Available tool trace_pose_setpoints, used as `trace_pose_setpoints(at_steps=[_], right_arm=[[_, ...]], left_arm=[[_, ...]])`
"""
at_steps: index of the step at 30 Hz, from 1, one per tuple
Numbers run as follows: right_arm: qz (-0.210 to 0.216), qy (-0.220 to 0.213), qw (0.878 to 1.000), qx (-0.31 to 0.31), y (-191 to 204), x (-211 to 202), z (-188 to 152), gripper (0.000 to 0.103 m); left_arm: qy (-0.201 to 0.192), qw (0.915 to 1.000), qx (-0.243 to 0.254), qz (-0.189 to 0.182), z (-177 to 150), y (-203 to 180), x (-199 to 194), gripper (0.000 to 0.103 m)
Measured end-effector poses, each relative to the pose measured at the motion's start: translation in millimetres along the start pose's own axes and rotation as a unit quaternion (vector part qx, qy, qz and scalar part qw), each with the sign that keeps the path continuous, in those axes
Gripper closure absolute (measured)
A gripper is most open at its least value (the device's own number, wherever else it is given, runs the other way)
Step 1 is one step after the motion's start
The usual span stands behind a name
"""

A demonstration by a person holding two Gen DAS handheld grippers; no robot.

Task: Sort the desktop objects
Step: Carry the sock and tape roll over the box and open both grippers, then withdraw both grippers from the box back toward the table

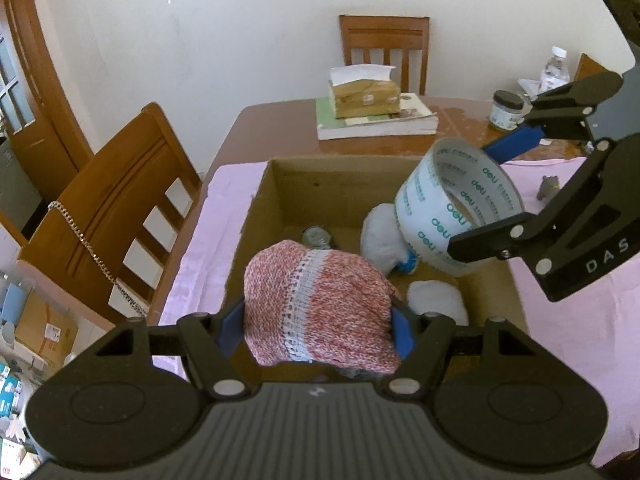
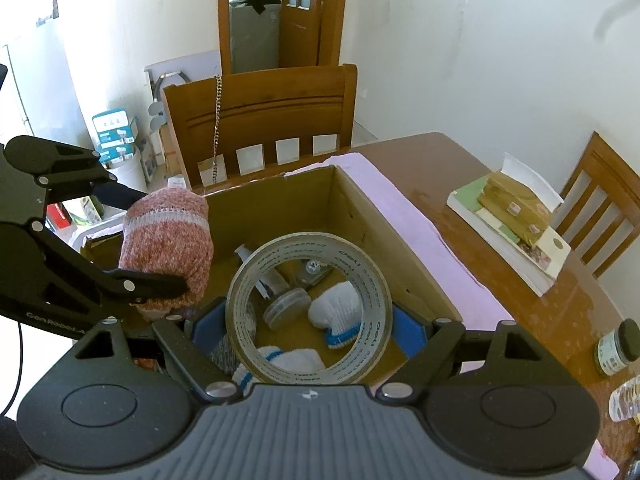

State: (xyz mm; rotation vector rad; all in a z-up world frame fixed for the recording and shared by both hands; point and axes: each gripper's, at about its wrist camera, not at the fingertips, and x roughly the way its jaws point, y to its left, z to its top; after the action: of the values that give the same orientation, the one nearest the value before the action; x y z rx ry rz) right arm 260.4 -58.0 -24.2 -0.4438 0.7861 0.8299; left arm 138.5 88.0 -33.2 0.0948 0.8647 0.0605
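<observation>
Wooden worktop (image 1: pixel 280 128), pink cloth (image 1: pixel 208 240), open cardboard box (image 1: pixel 256 216) on it. Left gripper (image 1: pixel 318 330) jaws clamp pink knit bundle (image 1: pixel 320 304) over box. Right gripper (image 2: pixel 308 330) jaws grip tape roll (image 2: pixel 308 312) over box, white gloves (image 2: pixel 336 312) lying inside.

It was a home dining room: a brown wooden dining table (image 2: pixel 448 168) under a pink cloth (image 2: pixel 404 216) had slatted wooden chairs (image 1: pixel 386 50) at twelve and nine o'clock, with a panelled wooden door (image 2: pixel 308 12), plain cream walls and stacked household cartons (image 2: pixel 114 136) nearby.
</observation>
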Motion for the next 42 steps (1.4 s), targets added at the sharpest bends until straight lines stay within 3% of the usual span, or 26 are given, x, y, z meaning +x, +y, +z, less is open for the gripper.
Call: trace_pose_setpoints(at_steps=[5, 7, 10, 30, 42], right_arm=[[0.007, 0.011, 1.000, 0.000, 4.2, 10.3, 3.5, 0.014], [0.010, 0.017, 1.000, -0.004, 6.0, 12.7, 2.9, 0.005], [0.019, 0.009, 1.000, -0.007, 7.6, 8.7, -0.1, 0.000], [-0.001, 0.022, 0.996, 0.083, -26.0, -21.8, -56.1, 0.000], [-0.026, 0.027, 0.994, 0.104, -41.2, -44.4, -90.3, 0.000]], left_arm=[[0.012, 0.9998, -0.011, 0.011, -0.9, 7.6, 6.6, 0.019], [0.017, 0.9996, -0.016, 0.017, -1.0, 8.9, 7.1, 0.016], [0.018, 0.9996, -0.016, 0.014, -1.2, 7.5, 5.4, 0.013], [-0.008, 0.9991, 0.008, -0.042, 10.7, -47.4, -18.8, 0.009], [-0.008, 0.9976, 0.030, -0.063, 14.9, -87.2, -18.9, 0.009]])
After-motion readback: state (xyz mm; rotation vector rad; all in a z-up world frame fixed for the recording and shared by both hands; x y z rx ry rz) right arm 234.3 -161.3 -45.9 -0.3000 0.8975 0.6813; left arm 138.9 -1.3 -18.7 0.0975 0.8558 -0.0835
